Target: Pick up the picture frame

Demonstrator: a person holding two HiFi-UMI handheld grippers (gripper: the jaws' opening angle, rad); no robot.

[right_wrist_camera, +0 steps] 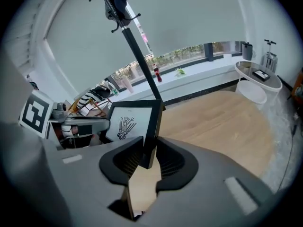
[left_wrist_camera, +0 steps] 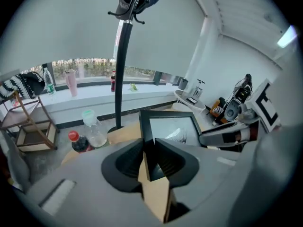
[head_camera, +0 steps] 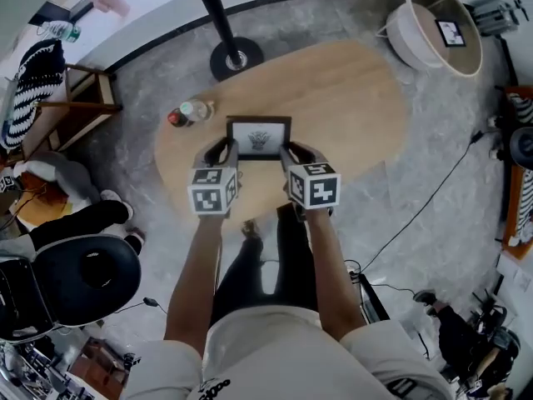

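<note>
Above the near edge of the table [head_camera: 350,98], my left gripper [head_camera: 226,152] and right gripper [head_camera: 293,152] clamp the picture frame [head_camera: 259,137] by its sides; pickup looks done, so next keep it level.

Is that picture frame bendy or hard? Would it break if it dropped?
Probably hard: the picture frame has straight edges though the left gripper and right gripper pinch only its sides. Its front shines like glass, so a drop might crack it. It looks thin, so stood up it could tip easily.
</note>
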